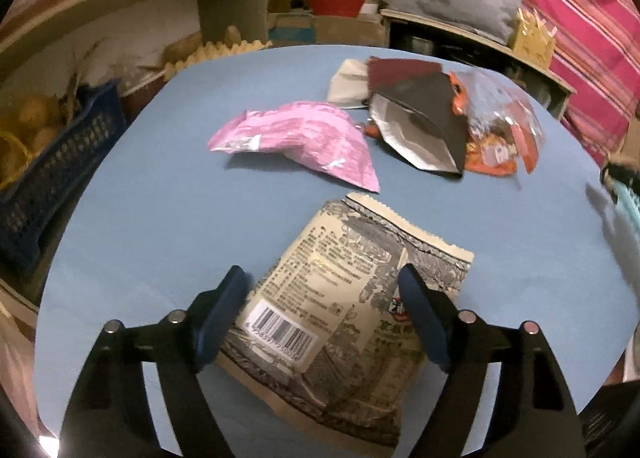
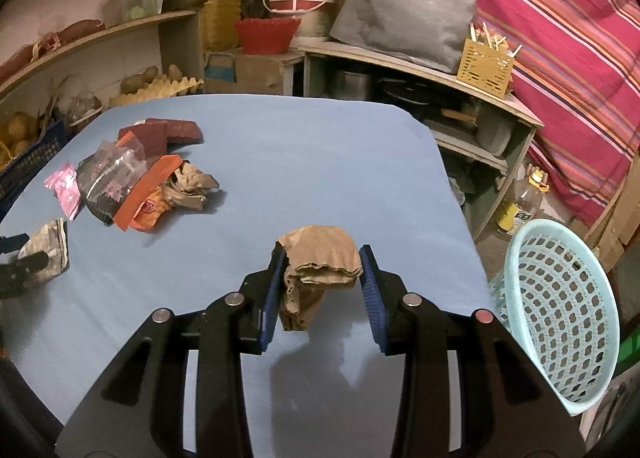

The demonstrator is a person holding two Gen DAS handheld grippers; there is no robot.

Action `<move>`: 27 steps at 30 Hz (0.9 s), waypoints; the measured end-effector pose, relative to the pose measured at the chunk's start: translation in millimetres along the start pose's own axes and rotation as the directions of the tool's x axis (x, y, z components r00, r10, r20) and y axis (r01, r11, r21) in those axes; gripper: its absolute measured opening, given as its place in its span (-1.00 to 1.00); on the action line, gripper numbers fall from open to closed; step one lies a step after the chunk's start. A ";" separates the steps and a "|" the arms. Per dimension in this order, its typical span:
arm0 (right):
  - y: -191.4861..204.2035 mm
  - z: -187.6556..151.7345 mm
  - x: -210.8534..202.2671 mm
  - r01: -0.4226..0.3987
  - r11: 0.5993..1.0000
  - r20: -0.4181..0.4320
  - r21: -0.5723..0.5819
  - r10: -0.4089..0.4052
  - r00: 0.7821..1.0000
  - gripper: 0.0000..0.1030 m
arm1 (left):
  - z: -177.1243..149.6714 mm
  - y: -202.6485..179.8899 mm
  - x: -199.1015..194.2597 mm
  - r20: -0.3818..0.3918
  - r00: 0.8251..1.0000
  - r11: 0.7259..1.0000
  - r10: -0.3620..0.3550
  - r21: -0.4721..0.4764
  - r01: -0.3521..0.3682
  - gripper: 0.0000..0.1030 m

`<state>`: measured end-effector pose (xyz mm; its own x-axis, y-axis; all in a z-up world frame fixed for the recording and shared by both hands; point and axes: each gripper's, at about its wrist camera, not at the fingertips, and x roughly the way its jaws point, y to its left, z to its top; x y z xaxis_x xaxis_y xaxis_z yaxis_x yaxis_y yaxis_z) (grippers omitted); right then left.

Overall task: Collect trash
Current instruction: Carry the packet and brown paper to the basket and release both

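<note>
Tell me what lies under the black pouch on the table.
The black pouch lies on a heap: a clear bag with orange wrappers juts out beside it, a maroon packet behind. Whatever lies directly beneath is covered.

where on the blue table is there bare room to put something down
Bare: the far stretch of the blue table from the wrapper pile to the edge by the light blue mesh basket, and the strip between the pink wrapper and dark blue crate. Crowded: around that pile and the printed beige packet.
</note>
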<state>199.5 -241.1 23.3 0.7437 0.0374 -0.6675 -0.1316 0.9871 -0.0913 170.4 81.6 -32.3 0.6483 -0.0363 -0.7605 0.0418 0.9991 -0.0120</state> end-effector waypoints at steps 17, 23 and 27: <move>-49.9 -1.1 -23.1 0.045 0.996 0.034 0.080 -0.048 0.998 -0.27 | 26.8 -33.5 -19.9 0.065 0.997 0.999 -0.036 0.030 0.035 -0.65; -95.8 1.1 -41.3 0.078 0.988 0.059 0.136 -0.087 0.994 -0.27 | 55.5 -65.1 -41.7 0.142 0.990 0.999 0.011 0.050 -0.019 -0.65; -128.1 -2.2 -52.2 0.100 0.979 0.064 0.180 -0.113 0.992 -0.27 | 73.0 -94.9 -55.8 0.189 0.982 0.997 0.004 0.074 -0.018 -0.65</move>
<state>176.1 -369.8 68.2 0.7943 -0.0644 -0.6041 0.0632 0.9977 -0.0233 185.8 -12.9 58.7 0.7806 -0.0366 -0.6239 0.0866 0.9950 0.0499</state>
